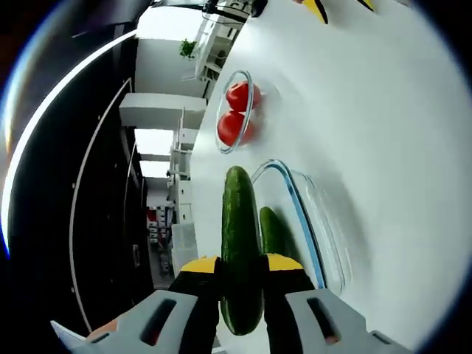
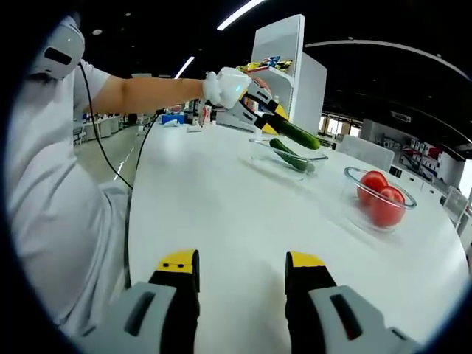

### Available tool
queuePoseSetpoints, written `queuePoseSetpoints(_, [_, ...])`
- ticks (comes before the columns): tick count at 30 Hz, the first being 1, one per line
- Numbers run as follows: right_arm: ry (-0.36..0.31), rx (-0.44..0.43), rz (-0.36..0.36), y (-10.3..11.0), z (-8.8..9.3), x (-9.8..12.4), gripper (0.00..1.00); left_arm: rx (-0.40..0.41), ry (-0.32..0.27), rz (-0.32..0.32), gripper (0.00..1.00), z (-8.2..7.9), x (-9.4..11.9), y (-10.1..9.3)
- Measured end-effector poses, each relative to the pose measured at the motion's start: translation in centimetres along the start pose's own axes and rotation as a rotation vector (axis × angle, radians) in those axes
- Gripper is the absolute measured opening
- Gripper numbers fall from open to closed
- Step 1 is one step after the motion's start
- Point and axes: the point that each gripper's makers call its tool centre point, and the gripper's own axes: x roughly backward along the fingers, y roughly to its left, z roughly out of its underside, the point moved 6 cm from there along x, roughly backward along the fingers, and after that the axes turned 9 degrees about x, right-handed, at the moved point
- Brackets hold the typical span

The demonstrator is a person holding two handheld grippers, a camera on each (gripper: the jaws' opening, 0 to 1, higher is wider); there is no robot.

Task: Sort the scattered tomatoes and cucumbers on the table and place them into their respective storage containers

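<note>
My left gripper (image 1: 242,276) is clenched on a cucumber (image 1: 240,243), gripping it near one end so most of its length sticks out past the jaws. In the right gripper view, that cucumber hangs in the air just above the rectangular glass dish (image 2: 289,158), at about one o'clock from my right gripper (image 2: 242,267), which is spread wide and carries nothing. A second cucumber (image 2: 293,156) already lies in the dish.

The risk I see is the off-centre hold: the long free end could swing or slide out of the jaws as I tilt down. If I let go too high, it may knock the glass rim or bounce out and roll across the bench. It could also land across the other cucumber and stay propped on the rim.

Two tomatoes (image 2: 381,196) sit in the round glass bowl (image 2: 379,209), at two o'clock in the right gripper view, near the dish but apart from it.

The bench (image 2: 221,214) is white, smooth and glossy, so anything dropped would roll easily. Around it is a large room with a dark ceiling, strip lights and white shelving.
</note>
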Motion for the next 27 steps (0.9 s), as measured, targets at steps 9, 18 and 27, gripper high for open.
queuePoseSetpoints(9, [0.004, -0.007, 0.003, 0.0, 0.4, 0.1, 0.45, 0.049, 0.007, 0.081, 0.22, 0.6, -0.6, 0.4])
queuePoseSetpoints(18, [0.008, -0.012, 0.001, 0.0, 0.6, 0.2, 0.45, -0.024, 0.052, 0.142, 0.22, 1.3, -1.8, -0.9])
queuePoseSetpoints(27, [0.017, -0.014, -0.007, -0.2, 0.7, -0.1, 0.45, -0.082, 0.042, 0.164, 0.22, 1.4, -2.4, -1.5])
